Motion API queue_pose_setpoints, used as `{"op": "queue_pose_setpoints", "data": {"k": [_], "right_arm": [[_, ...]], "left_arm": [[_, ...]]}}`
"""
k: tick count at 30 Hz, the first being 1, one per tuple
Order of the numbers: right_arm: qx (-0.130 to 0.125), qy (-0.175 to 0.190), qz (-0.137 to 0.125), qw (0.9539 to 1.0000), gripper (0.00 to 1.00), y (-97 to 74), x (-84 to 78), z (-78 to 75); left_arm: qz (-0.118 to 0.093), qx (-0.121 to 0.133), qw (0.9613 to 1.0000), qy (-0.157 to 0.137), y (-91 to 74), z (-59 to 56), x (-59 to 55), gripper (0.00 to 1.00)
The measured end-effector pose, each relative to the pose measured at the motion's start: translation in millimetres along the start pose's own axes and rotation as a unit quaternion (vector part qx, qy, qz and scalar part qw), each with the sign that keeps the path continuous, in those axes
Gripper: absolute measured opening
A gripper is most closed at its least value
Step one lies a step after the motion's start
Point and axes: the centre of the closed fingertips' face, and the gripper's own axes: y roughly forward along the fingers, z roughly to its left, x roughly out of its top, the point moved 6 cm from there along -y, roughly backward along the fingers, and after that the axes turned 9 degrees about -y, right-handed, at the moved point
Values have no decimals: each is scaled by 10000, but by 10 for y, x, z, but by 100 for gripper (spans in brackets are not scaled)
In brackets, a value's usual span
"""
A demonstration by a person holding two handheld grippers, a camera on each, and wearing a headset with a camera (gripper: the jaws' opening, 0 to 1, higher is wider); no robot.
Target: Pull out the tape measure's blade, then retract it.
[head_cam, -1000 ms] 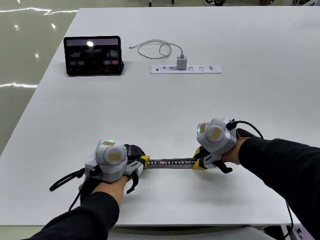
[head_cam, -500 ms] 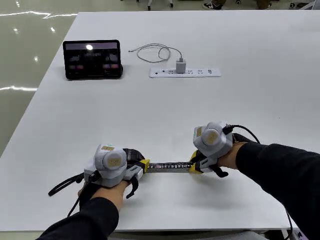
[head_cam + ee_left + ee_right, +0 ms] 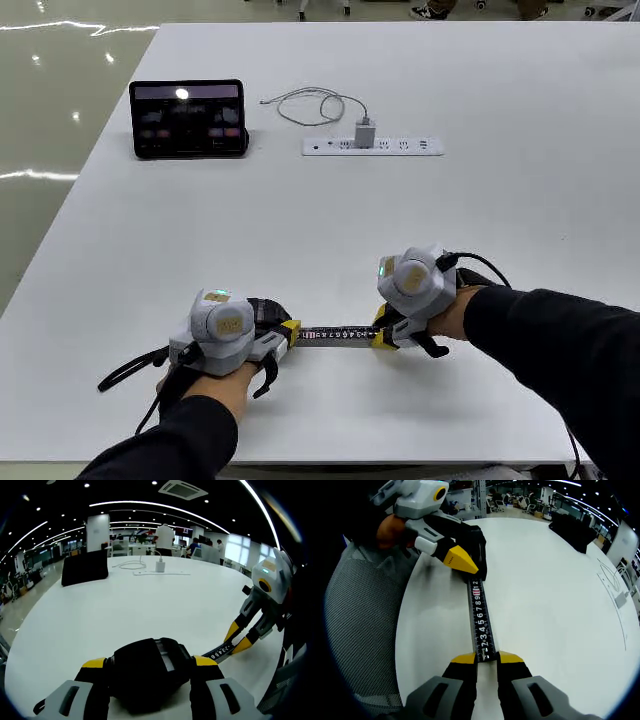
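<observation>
Both jaws clamped | left gripper [image 3: 150, 661]: black tape measure [image 3: 148, 677] | right gripper [image 3: 487, 658]: numbered blade [image 3: 479, 617] end

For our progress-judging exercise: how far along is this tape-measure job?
Done: blade pulled out. In hand: left gripper clamps the case, right gripper pinches the blade tip; exposed length is shorter than a second ago, suggesting retraction. Left: finish retracting.

One white table [image 3: 450, 220] carries one tape measure [image 3: 335, 333], one tablet [image 3: 188, 118] far left, one power strip [image 3: 372, 146], one charger [image 3: 365, 131], one cable [image 3: 305, 103], and two grippers near: left gripper [image 3: 288, 332], right gripper [image 3: 382, 338].
</observation>
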Motion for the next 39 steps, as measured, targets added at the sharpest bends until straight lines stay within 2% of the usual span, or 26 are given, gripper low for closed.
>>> {"op": "queue_pose_setpoints", "data": {"k": [30, 39], "right_arm": [[-82, 47, -214, 9997, 10, 128, 145, 14], [-107, 40, -271, 9996, 11, 180, 241, 36]], "left_arm": [[-4, -29, 10000, -7, 5, 3, -2, 61], [4, -33, 10000, -24, 4, 7, -2, 61]]}}
